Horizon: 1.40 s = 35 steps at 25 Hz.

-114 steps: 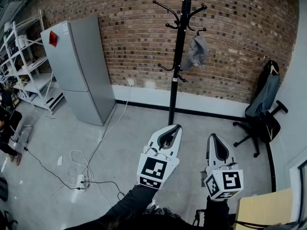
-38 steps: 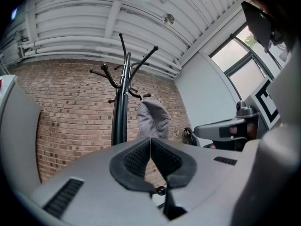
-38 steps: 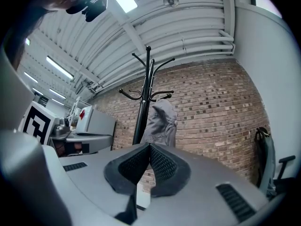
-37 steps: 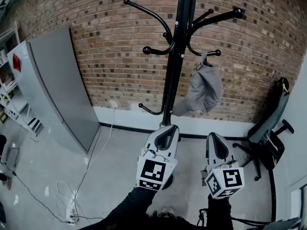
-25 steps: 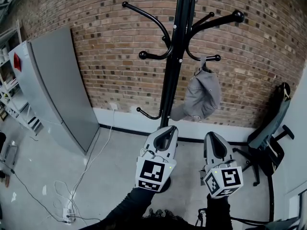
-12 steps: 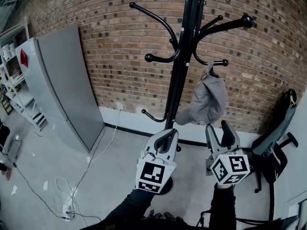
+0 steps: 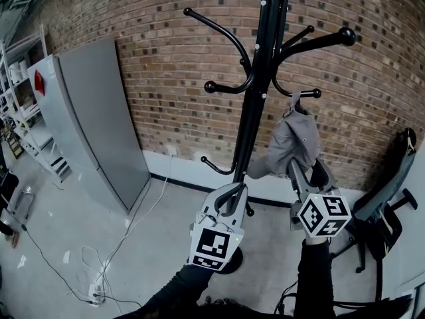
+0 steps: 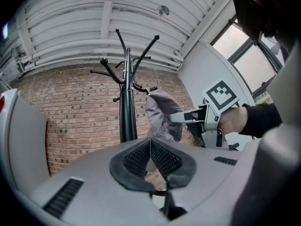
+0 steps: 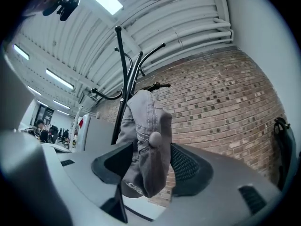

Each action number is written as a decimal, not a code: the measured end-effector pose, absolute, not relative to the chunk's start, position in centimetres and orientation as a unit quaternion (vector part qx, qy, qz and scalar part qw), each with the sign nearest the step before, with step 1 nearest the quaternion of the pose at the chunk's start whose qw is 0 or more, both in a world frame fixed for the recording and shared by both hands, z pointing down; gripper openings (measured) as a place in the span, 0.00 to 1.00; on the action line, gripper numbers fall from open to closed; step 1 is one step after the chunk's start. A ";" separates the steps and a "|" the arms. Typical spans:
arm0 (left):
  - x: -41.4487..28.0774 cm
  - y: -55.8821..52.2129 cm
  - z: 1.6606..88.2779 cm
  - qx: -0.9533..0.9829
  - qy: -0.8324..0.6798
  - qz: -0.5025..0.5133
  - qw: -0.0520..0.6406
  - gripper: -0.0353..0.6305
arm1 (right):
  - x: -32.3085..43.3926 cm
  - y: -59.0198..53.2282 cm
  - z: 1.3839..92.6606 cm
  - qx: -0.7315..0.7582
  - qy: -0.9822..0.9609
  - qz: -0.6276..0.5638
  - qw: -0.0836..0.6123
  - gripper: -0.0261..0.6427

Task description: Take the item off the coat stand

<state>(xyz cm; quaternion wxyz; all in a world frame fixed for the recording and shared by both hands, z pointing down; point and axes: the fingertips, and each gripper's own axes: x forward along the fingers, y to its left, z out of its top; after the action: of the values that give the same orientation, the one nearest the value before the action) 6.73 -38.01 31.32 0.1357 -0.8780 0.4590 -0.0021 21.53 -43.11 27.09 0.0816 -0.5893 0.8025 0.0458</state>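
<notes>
Straddling the grey cap (image 7: 293,141): right gripper (image 7: 307,173) jaws have just been opening, now wide either side of the crown, not yet pinching. Cap hangs by its strap on a hook (image 7: 304,93) of the coat stand (image 7: 255,111). Left gripper (image 7: 230,201) jaws together, empty, parked low, likely not needed

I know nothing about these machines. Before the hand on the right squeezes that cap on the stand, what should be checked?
1. Grey cap between the right gripper jaws: ok. The jaws have just been opening, stand wide, and the cap hangs between them.
2. Firm grip on the cap: not ok, no squeeze yet.
3. Cap hanging on its hook of the coat stand: ok.
4. Left gripper out of the way: ok. It sits lower by the pole, jaws together and empty.
5. Cap's strap free to lift over the hook's ball end: cannot tell.
</notes>
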 end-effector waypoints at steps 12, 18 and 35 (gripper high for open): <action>6.7 -38.1 31.6 -0.877 0.462 0.002 0.128 0.07 | 22.0 -43.9 26.0 -0.604 0.791 0.052 0.089 0.25; 5.9 -38.1 31.4 -0.872 0.473 0.003 0.130 0.07 | 22.2 -43.7 25.0 -0.611 0.782 0.064 0.101 0.08; 5.0 -37.5 30.8 -0.863 0.486 0.008 0.136 0.07 | 25.4 -43.1 21.1 -0.630 0.756 0.059 0.167 0.08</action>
<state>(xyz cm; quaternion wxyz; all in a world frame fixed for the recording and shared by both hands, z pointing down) 4.95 -37.54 30.85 0.1360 -0.8632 0.4862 0.0075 25.37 -43.09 21.15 0.1668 -0.6300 0.7562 0.0586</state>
